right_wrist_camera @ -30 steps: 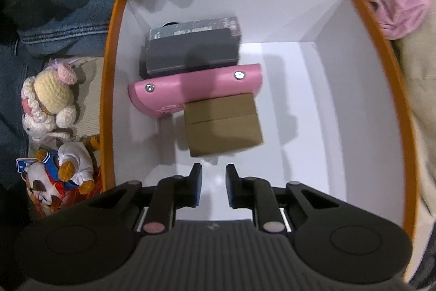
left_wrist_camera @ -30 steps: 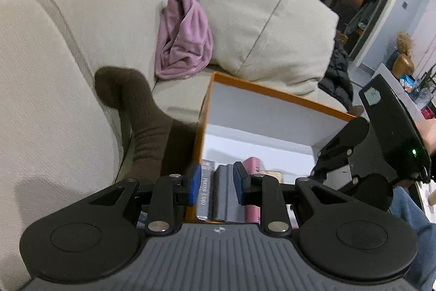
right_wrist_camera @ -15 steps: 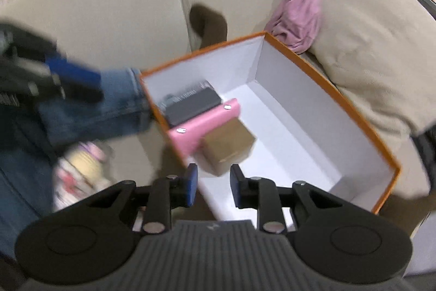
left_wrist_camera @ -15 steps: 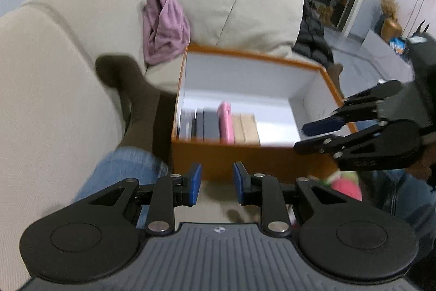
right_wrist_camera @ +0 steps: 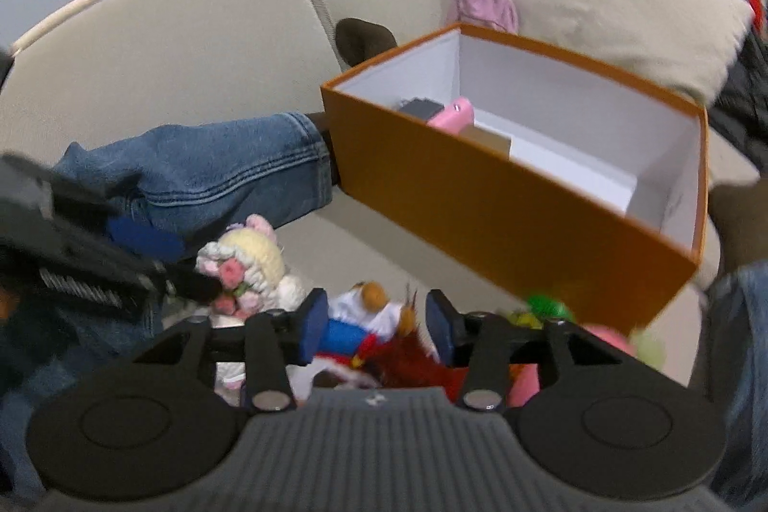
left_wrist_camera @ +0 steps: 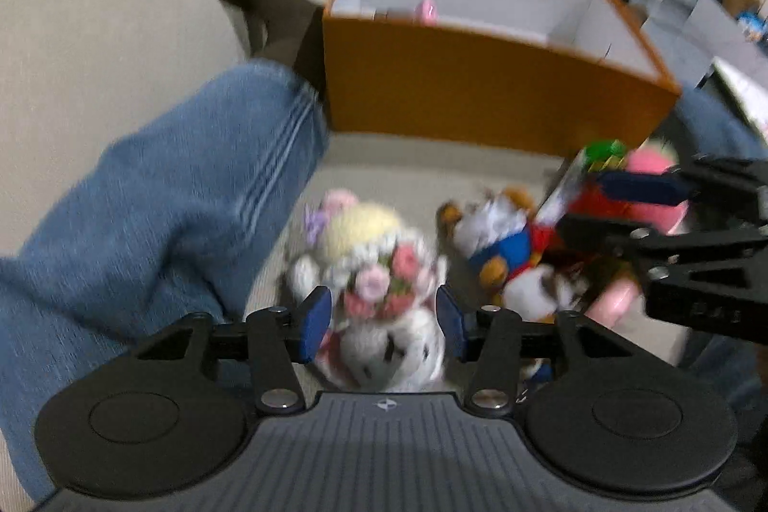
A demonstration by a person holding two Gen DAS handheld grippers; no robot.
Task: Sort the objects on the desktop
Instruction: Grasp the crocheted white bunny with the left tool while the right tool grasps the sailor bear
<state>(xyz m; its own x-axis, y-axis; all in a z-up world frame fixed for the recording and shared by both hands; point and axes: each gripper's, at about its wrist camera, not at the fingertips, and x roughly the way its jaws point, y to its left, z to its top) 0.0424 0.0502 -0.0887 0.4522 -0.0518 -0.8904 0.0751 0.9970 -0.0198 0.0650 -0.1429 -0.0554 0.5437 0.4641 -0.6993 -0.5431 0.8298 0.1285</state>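
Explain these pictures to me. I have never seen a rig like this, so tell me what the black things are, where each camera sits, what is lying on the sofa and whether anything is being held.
No robot here: a person holds a two-finger gripper in each hand, and a fisheye camera on each looks forward along its fingers. One picture is from the left gripper, the other from the right gripper; each also shows at the edge of the other's view.

The person sits on a beige sofa, jeans leg stretched out. On the seat stands an orange box, white inside, with a pink case and other small items in it. In front lie soft toys: a white crocheted doll with flowers and a plush in blue and white.

Both grippers' jaws have just been opening. Each hovers over a toy; nothing is gripped.
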